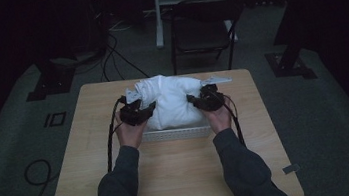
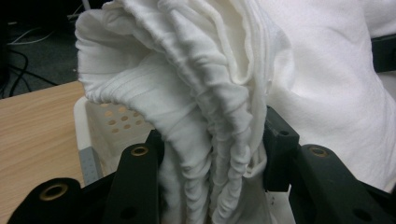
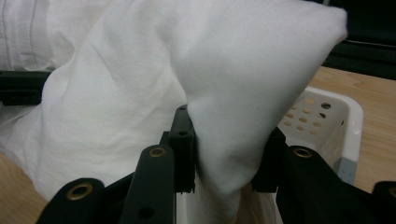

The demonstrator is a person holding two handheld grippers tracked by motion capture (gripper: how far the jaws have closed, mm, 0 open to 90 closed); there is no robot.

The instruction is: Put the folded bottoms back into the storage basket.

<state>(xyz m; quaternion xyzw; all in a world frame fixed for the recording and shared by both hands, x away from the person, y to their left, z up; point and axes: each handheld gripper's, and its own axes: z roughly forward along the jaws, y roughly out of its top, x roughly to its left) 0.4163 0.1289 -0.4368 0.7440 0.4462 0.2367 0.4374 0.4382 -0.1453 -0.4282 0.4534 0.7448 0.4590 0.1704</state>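
Left claw (image 1: 150, 109) is clamped on a bunched, ribbed fold of the white cloth (image 1: 172, 101). In the left gripper view the fabric (image 2: 210, 140) is pinched tight between both black jaws and rises in gathered pleats above them. Right claw (image 1: 193, 100) grips the opposite side of the same cloth. In the right gripper view a smooth thick fold (image 3: 233, 130) is squeezed between its jaws, which stand a bit wider than the left pair.

The cloth is a big rumpled heap, piled in and over the white perforated basket (image 1: 177, 134). The basket sits on the wooden worktop (image 1: 182, 177), toward the far middle, and the cloth bulges above its rim. Basket wall with round holes shows in the left gripper view (image 2: 116, 123), and a basket corner in the right gripper view (image 3: 327, 116).

Left hand (image 1: 127, 133) and right hand (image 1: 220, 118) hold the grippers on either side of the heap, 1 each side, sleeves dark grey. Cables trail down from both grippers along the forearms.

Behind the worktop stands a dark folding chair (image 1: 202, 31) on a grey floor. The room is dim.
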